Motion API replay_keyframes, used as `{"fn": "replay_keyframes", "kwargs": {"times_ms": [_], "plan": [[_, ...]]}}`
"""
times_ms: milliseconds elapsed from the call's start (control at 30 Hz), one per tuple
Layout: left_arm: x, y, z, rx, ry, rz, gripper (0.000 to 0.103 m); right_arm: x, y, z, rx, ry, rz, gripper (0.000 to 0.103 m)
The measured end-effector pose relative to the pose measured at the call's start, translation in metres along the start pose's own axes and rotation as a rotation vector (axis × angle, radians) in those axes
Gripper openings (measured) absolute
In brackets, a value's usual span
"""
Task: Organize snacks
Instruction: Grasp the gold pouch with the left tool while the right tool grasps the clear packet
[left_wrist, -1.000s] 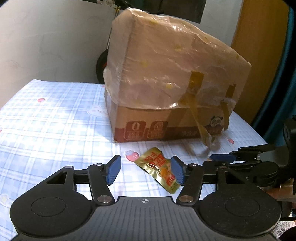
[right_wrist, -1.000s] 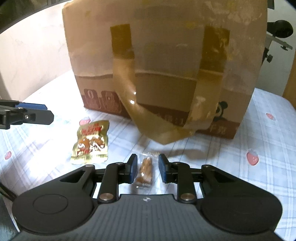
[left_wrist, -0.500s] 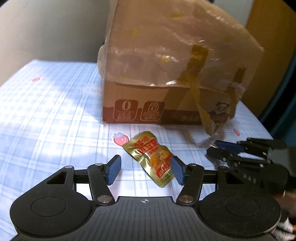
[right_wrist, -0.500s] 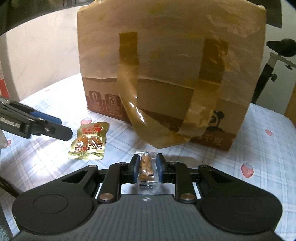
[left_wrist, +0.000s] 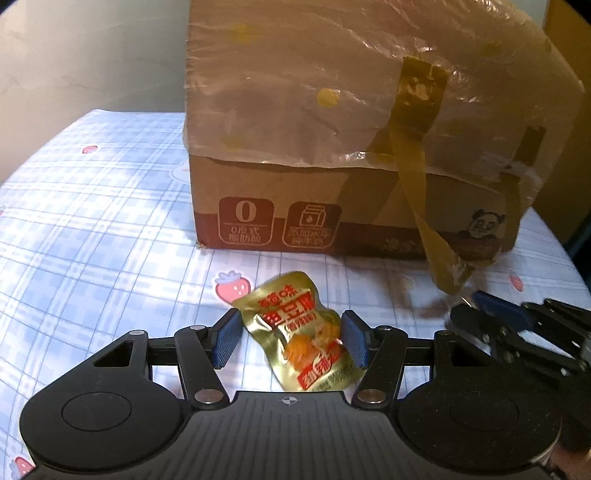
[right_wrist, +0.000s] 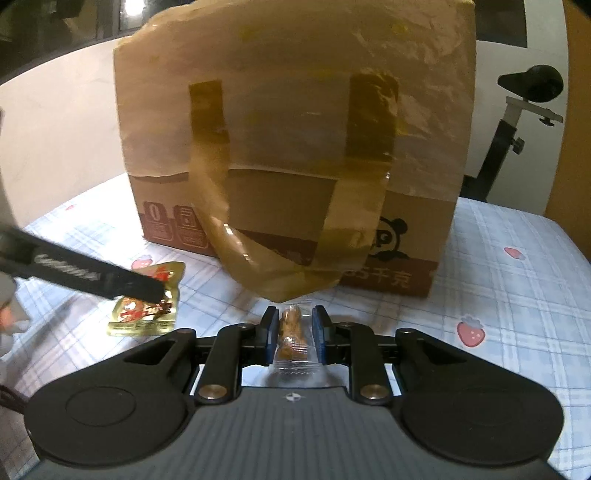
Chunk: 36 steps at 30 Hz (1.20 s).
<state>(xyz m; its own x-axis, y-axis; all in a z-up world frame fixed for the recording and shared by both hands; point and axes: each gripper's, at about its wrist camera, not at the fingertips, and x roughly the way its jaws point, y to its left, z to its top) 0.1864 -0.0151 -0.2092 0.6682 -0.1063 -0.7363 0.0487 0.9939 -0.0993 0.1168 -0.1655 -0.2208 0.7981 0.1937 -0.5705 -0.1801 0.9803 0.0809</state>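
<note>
Item 1, nearest: my left gripper (left_wrist: 288, 341). Its fingers (left_wrist: 225, 338) stood apart, one on each side of the gold snack pouch (left_wrist: 303, 332). The right-side pad was touching or nearly touching the pouch's edge; the left-side pad stood just clear. Not yet a grip. The pouch lay flat on the blue checked cloth (left_wrist: 92, 236), skewed across the gap.

Item 2, nearest on the other side: my right gripper (right_wrist: 294, 330). Its fingers (right_wrist: 269, 328) had just been closing and were pinched on the small clear-wrapped snack (right_wrist: 291, 332), which stood lengthwise between the pads. Whether it was off the cloth I could not tell.

Item 3, behind both: the cardboard box (left_wrist: 332, 206), draped with a plastic bag and loose strips of brown tape, standing near the pouch.

Handling note, by my judgement: the step in hand was closing on the pouch. It was thin, slick and crooked, so I would have lowered the pads to the cloth, centred them over the fuller middle, and closed slowly, lest it slide out sideways. The right-hand hold looked narrow; a steady wrist seemed wise.
</note>
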Motion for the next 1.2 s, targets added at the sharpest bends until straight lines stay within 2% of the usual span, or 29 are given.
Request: {"fn": "replay_keyframes", "kwargs": {"times_ms": [233, 400, 567, 733, 800, 867, 1000, 1033, 1200], "plan": [[0.012, -0.019, 0.001, 0.045, -0.031, 0.093, 0.064, -0.004, -0.003, -0.001, 0.017, -0.022, 0.036, 0.022], [0.016, -0.029, 0.000, 0.057, -0.034, 0.120, 0.065, -0.008, -0.008, -0.001, 0.044, -0.035, 0.056, 0.022], [0.021, -0.023, 0.001, 0.029, -0.023, 0.154, 0.078, -0.011, -0.013, -0.002, 0.057, -0.045, 0.071, 0.022], [0.025, -0.025, 0.001, 0.032, -0.028, 0.148, 0.079, -0.013, -0.016, -0.003, 0.060, -0.048, 0.077, 0.022], [0.024, -0.024, 0.000, 0.032, -0.034, 0.140, 0.076, -0.013, -0.016, -0.003, 0.063, -0.048, 0.077, 0.022], [0.021, -0.018, -0.004, 0.041, -0.052, 0.123, 0.062, -0.013, -0.016, -0.003, 0.066, -0.050, 0.077, 0.022], [0.012, -0.006, -0.017, 0.060, -0.071, 0.071, 0.059, -0.013, -0.016, -0.003, 0.068, -0.048, 0.078, 0.022], [0.009, -0.006, -0.020, 0.068, -0.079, 0.060, 0.055, -0.013, -0.016, -0.003, 0.067, -0.048, 0.078, 0.022], [0.005, 0.001, -0.030, 0.078, -0.094, 0.015, 0.053, -0.013, -0.015, -0.002, 0.071, -0.049, 0.076, 0.022]]}}
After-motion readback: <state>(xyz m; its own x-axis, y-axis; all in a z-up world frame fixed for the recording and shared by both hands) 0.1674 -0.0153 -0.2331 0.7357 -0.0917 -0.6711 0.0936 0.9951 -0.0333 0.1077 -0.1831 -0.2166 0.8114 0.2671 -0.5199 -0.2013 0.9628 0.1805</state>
